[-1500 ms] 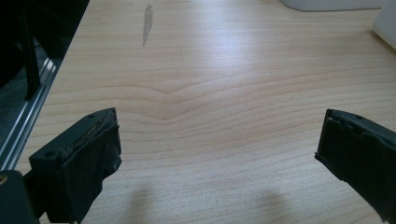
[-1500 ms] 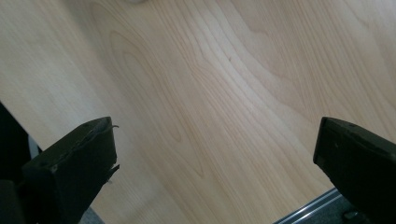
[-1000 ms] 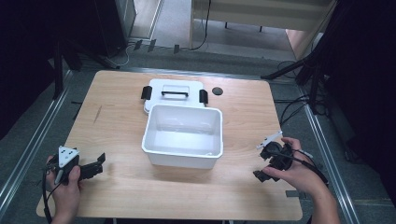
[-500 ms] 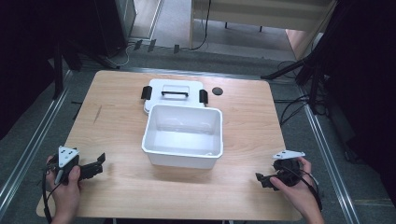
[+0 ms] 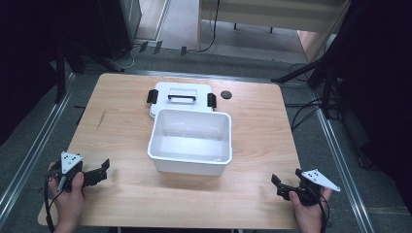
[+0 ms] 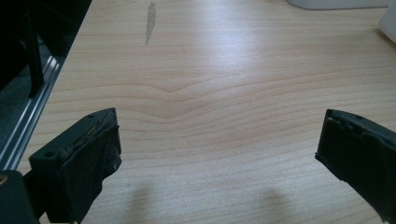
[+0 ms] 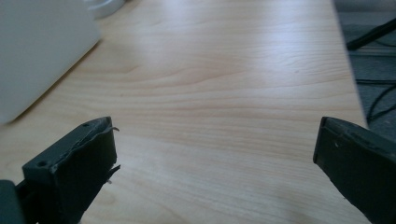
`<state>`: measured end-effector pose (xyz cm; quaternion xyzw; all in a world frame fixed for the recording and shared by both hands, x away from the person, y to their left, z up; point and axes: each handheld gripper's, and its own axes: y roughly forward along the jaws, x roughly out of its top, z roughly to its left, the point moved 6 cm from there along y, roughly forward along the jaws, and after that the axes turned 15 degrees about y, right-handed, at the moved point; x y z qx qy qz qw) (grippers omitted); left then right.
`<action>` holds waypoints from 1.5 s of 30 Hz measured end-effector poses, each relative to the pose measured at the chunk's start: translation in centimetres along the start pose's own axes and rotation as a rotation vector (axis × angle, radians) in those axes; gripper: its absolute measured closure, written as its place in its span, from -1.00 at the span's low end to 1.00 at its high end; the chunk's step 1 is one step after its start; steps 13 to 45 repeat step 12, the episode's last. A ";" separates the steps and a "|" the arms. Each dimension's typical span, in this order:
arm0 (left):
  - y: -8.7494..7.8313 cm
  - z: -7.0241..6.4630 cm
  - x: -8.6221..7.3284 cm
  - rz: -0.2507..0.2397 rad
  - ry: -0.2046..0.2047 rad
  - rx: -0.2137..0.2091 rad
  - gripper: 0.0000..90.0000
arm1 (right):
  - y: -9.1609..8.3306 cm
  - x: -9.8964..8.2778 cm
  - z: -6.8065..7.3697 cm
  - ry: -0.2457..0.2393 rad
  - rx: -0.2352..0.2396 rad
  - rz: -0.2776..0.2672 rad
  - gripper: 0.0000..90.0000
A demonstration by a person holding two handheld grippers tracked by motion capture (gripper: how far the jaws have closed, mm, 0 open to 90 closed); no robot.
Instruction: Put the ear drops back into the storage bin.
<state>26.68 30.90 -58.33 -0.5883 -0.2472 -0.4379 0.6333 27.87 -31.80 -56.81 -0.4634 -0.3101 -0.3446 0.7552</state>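
In the left gripper view, the white box (image 6: pixel 390 23) is cut off at the upper right corner of the picture, so only a sliver of its wall shows; in the right gripper view the same box (image 7: pixel 39 56) is a blurred white slab at the upper left, its rim out of frame. The lid (image 7: pixel 105 7) behind it appears there only as a pale curved edge. From the high view, the person's forearms are cut off at the bottom, and what the small dark round thing (image 5: pixel 225 94) near the far edge of the desk is cannot be made out.

The box (image 5: pixel 190 141) is a white rectangular tub, open at the top and empty inside, with glossy walls. It stands upright at the middle of the desk (image 5: pixel 126 126). Its lid (image 5: pixel 180 97), white with a black handle on top and a black clip at each end, lies flat just behind it toward the far edge, touching or nearly touching the box's far wall.

The left tool (image 5: pixel 100 171) sits near the near left corner, its jaws spread wide over bare wood with nothing between them. The right tool (image 5: pixel 278 185) sits near the near right corner, jaws also wide apart and holding nothing. Both are well apart from the box, with open wood on either side of it and along the near edge. A faint grey streak (image 6: pixel 150 21) marks the wood toward the left edge.
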 end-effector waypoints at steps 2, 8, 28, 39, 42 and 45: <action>0.0 0.0 0.0 0.004 0.007 -0.002 -1.00 | -0.2 0.0 0.0 0.014 -0.009 -0.040 -1.00; 0.0 -0.1 0.0 0.012 0.023 0.010 -1.00 | 0.2 -0.4 0.4 -0.028 -0.048 -0.073 -1.00; 0.1 -0.1 0.0 0.016 0.025 0.014 -1.00 | 0.5 -0.5 0.5 -0.041 -0.041 -0.057 -1.00; 0.1 -0.1 0.0 0.016 0.025 0.014 -1.00 | 0.5 -0.5 0.5 -0.041 -0.041 -0.057 -1.00; 0.1 -0.1 0.0 0.016 0.025 0.014 -1.00 | 0.5 -0.5 0.5 -0.041 -0.041 -0.057 -1.00; 0.1 -0.1 0.0 0.016 0.025 0.014 -1.00 | 0.5 -0.5 0.5 -0.041 -0.041 -0.057 -1.00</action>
